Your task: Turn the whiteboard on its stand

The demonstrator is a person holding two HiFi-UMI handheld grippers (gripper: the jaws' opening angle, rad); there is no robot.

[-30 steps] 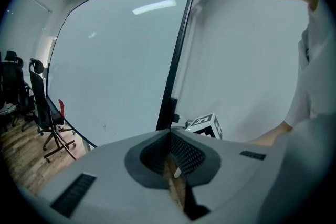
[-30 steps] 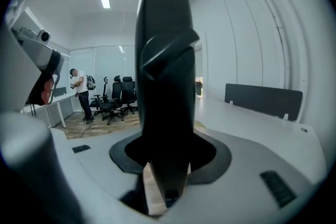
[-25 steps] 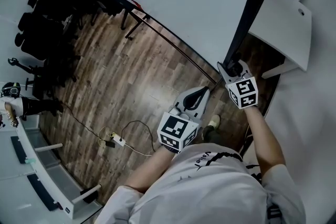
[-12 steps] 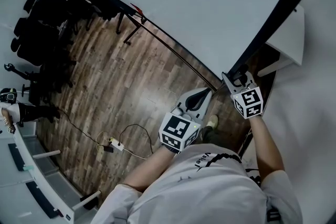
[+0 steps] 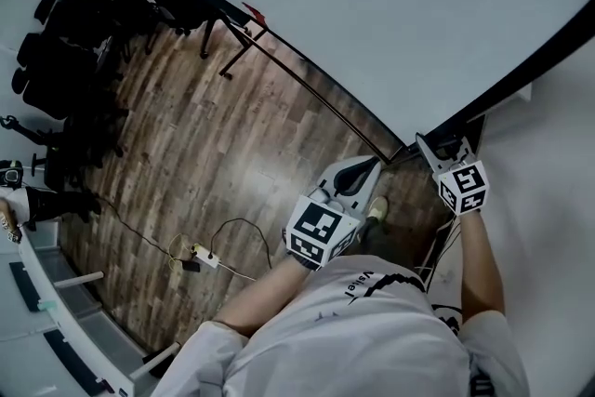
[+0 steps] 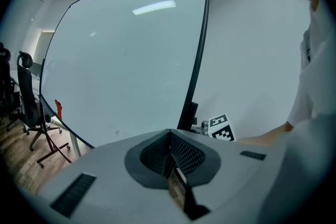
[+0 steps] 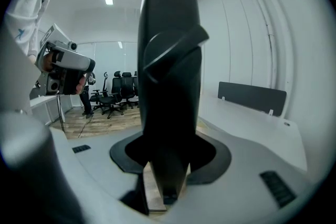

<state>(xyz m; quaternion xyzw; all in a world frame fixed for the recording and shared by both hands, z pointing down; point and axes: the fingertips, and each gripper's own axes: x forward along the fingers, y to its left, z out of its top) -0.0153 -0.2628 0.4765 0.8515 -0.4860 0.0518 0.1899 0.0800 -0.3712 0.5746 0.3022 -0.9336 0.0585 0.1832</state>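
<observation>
The whiteboard (image 5: 372, 5) is a large white panel in a black frame (image 5: 521, 70), on a stand with black legs (image 5: 232, 51). My right gripper (image 5: 444, 147) is shut on the frame's side edge near its lower corner. In the right gripper view the black frame (image 7: 170, 86) fills the gap between the jaws of my right gripper (image 7: 167, 165). My left gripper (image 5: 358, 170) hangs below the board's bottom edge, shut and empty, clear of the board. The left gripper view shows my left gripper (image 6: 169, 157) with its pads together, and the board face (image 6: 126, 60) ahead.
Several black office chairs (image 5: 74, 42) crowd the far left of the wood floor. A power strip with its cable (image 5: 200, 253) lies on the floor. A white desk (image 7: 252, 128) with a dark partition (image 7: 252, 96) stands behind the board's edge. The person's shoe (image 5: 376, 211) is under the grippers.
The board's black side edge has swung to the right and lies flatter in the head view. My right gripper went right with it. My left gripper shifted slightly right.
</observation>
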